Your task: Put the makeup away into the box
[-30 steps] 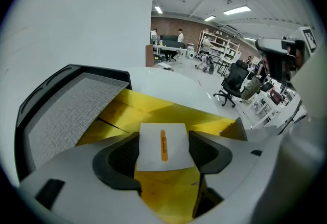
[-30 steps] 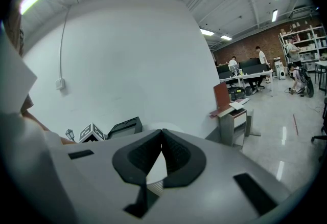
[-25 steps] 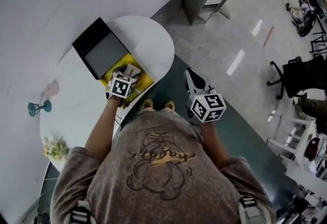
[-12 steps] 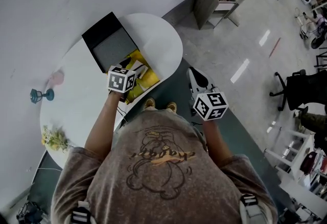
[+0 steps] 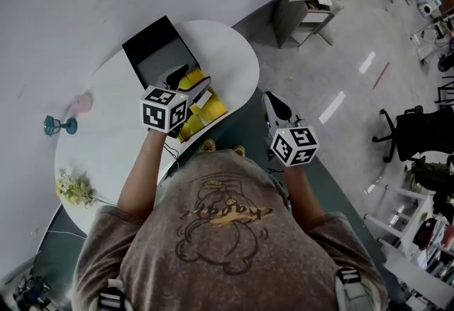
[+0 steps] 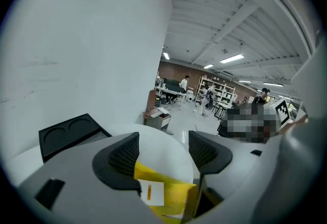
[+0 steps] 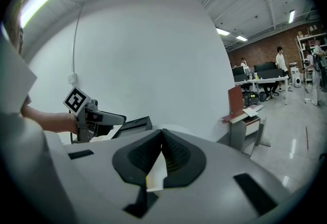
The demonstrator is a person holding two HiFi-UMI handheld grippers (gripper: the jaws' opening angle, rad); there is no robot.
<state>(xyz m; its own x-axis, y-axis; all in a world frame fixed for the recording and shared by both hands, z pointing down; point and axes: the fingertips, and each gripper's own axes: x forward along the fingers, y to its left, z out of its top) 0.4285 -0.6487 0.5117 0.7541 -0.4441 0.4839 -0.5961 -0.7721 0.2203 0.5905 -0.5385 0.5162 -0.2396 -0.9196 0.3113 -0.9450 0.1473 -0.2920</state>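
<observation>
A yellow box (image 5: 206, 109) stands open at the near edge of the round white table (image 5: 106, 139), its black lid (image 5: 152, 54) tipped back behind it. My left gripper (image 5: 188, 80) hovers above the box, open, with nothing between its pads. In the left gripper view (image 6: 163, 149) the yellow box (image 6: 171, 192) with its white label lies below the jaws, and the lid (image 6: 66, 133) sits to the left. My right gripper (image 5: 269, 102) hangs off the table's right side, over the floor. Its jaws (image 7: 162, 138) are shut on a thin white piece (image 7: 156, 169) with a yellow edge.
A teal stand (image 5: 57, 125), a pink object (image 5: 84, 101) and a bunch of flowers (image 5: 74, 189) sit on the table's left side. A small grey cabinet (image 5: 301, 8) stands beyond the table, an office chair (image 5: 418, 135) to the right. A white wall lies behind the table.
My left gripper has lifted up out of the yellow box and now hangs above it, nearer the black lid, jaws still open. The right gripper has barely shifted.
</observation>
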